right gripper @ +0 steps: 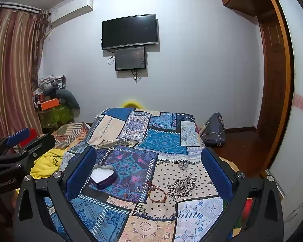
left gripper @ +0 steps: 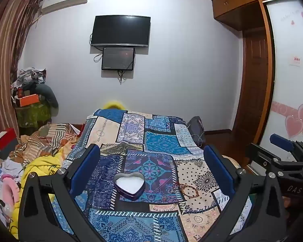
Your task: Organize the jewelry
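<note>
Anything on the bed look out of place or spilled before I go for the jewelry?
Nothing looks spilled or damaged. The heart-shaped tin sits open and upright on the patchwork cover, and I can't see a lid. The jewelry lies loose on the cover to the tin's right, a round bracelet with smaller pieces too small to identify. Both grippers' jaws are open and empty.

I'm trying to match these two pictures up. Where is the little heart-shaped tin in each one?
Left wrist view: the heart-shaped tin sits low in the middle, lid off, on the patchwork bedspread, between the two blue fingers.
Right wrist view: the tin lies lower left, beside the left-hand finger, with the bracelet to its right.
Shared landmark: the wall-mounted TV.
</note>
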The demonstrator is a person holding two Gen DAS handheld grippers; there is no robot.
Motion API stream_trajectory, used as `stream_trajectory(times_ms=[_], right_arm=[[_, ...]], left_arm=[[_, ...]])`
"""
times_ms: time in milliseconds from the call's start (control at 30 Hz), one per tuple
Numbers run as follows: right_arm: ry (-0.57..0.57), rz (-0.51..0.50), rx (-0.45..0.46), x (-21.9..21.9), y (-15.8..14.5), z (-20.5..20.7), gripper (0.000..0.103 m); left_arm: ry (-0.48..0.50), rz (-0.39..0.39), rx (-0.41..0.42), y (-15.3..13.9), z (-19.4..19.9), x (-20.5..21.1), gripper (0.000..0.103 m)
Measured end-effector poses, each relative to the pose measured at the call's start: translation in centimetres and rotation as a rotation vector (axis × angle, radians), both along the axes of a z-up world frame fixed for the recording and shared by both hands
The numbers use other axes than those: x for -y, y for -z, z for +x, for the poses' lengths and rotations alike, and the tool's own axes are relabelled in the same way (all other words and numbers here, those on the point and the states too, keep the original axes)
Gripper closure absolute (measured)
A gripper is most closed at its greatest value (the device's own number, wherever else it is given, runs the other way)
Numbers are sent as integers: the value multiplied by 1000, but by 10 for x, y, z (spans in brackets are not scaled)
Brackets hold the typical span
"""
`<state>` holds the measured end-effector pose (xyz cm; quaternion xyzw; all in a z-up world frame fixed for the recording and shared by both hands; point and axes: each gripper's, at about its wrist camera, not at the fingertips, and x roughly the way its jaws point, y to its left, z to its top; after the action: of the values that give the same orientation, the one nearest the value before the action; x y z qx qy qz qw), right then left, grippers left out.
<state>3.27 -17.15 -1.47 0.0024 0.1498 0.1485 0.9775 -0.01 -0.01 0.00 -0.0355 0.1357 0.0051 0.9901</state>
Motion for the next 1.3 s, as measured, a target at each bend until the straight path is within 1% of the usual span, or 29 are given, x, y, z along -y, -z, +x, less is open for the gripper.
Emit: stream_trajectory(times_ms=[133,300,333,533,600,1000,1033,1300], right_arm=[[1,-1,-4,0,0,0,0],[-2,0,-9,0,1,1,0],[-3,0,-9,0,3,1,0],[-5,1,-10,-1,-1,-1,0],[-4,2,-10,-1,-1,-1,0],[-8,2,-13,-5,2,-5,0],[-9,3,-12,-4,2,-5,0],[-9,3,-14,-4,2,-4,0]], left_arm=[[8,-10,-10,0,0,0,0],[10,-13,-16,-8,0,-4,0],[3,-7,-15,-2,2,-1,0],[-4,-7,-17,-4,6,-3,0],[0,1,-8,-2,-1,1,0],[-5,3,-8,-6,0,4,0],[-6,2,-6,-1,-2,1,0],[-7,0,-7,-1,-3,0,0]])
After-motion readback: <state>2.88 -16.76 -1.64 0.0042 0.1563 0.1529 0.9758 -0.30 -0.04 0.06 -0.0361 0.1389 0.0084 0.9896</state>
